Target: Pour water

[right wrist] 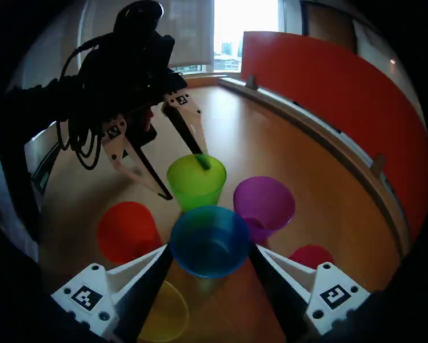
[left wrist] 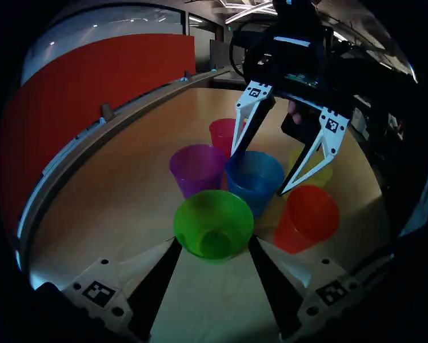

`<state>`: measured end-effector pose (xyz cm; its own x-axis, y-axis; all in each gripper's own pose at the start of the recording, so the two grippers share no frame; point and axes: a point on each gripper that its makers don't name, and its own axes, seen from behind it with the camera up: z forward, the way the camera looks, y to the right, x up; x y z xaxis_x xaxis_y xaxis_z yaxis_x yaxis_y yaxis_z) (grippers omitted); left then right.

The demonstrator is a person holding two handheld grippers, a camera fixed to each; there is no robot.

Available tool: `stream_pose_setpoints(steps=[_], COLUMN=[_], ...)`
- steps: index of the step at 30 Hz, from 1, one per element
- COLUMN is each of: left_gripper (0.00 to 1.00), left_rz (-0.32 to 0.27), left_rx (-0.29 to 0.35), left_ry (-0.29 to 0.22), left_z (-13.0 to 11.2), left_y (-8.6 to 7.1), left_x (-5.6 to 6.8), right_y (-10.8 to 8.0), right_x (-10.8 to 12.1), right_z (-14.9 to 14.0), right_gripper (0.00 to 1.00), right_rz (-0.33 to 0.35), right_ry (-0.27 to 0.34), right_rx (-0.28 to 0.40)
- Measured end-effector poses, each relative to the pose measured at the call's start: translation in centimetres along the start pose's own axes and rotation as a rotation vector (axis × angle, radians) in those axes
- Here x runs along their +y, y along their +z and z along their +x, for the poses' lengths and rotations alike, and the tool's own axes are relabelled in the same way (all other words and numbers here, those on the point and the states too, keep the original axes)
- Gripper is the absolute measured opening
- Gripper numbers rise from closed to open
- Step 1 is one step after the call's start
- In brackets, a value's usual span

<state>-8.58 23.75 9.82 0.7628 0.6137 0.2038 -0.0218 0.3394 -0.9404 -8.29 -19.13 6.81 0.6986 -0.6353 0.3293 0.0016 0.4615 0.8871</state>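
Left gripper (left wrist: pixel 214 243): fingers pinching translucent green plastic cup (left wrist: pixel 214 223), lower centre. Right gripper (right wrist: pixel 210 250): fingers pinching translucent blue plastic cup (right wrist: pixel 210 237), lower centre. Both gripped, probably for pouring between them.

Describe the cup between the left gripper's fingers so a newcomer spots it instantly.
On the wooden table beside the long red wall panel stands a tight cluster of coloured plastic cups. At the cluster's end nearest the left gripper, between its fingers, sits the green cup, upright. It is the only green one; its closest neighbours are the purple cup and the blue cup.
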Motion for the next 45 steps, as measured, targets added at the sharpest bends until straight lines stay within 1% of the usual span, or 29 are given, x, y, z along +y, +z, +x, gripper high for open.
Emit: stream_pose_setpoints(steps=[6,17,19,23,24,27,33,36,39,45], left_gripper=[0.85,0.86,0.86,0.85,0.84,0.83,0.82,0.82,0.82,0.82], left_rz=[-0.008,-0.009,-0.005,0.012,0.016,0.009,0.025,0.025,0.019,0.029], left_rx=[0.005,0.006,0.007,0.016,0.019,0.023,0.028,0.034,0.048,0.071], left_ry=[-0.004,0.013,0.017,0.026,0.027,0.01,-0.013,-0.019,-0.028,-0.033], left_z=[0.4,0.5,0.5,0.6,0.7,0.7,0.8,0.8,1.1,1.8], left_y=[0.5,1.2,1.3,1.4,1.4,1.6,1.5,1.3,1.0,0.3], left_x=[0.2,0.4,0.3,0.1,0.0,0.3,0.0,0.1,0.3,0.2], right_y=[0.3,0.7,0.7,0.9,1.0,1.0,1.0,0.9,0.9,0.6], right_x=[0.0,0.0,0.0,-0.2,-0.2,-0.2,-0.2,-0.2,-0.2,-0.1], right_z=[0.1,0.1,0.1,0.0,0.0,0.0,0.0,-0.1,-0.1,-0.2], right_gripper=[0.99,1.0,0.99,0.93,0.92,0.92,0.91,0.9,0.9,0.9], right_rz=[0.005,0.005,0.007,0.015,0.017,0.015,0.009,0.006,0.004,-0.005], right_ry=[0.0,0.007,0.012,0.024,0.027,0.03,0.025,0.028,0.03,0.031], right_rx=[-0.001,0.001,0.003,0.002,0.001,0.006,0.012,0.014,0.017,0.019])
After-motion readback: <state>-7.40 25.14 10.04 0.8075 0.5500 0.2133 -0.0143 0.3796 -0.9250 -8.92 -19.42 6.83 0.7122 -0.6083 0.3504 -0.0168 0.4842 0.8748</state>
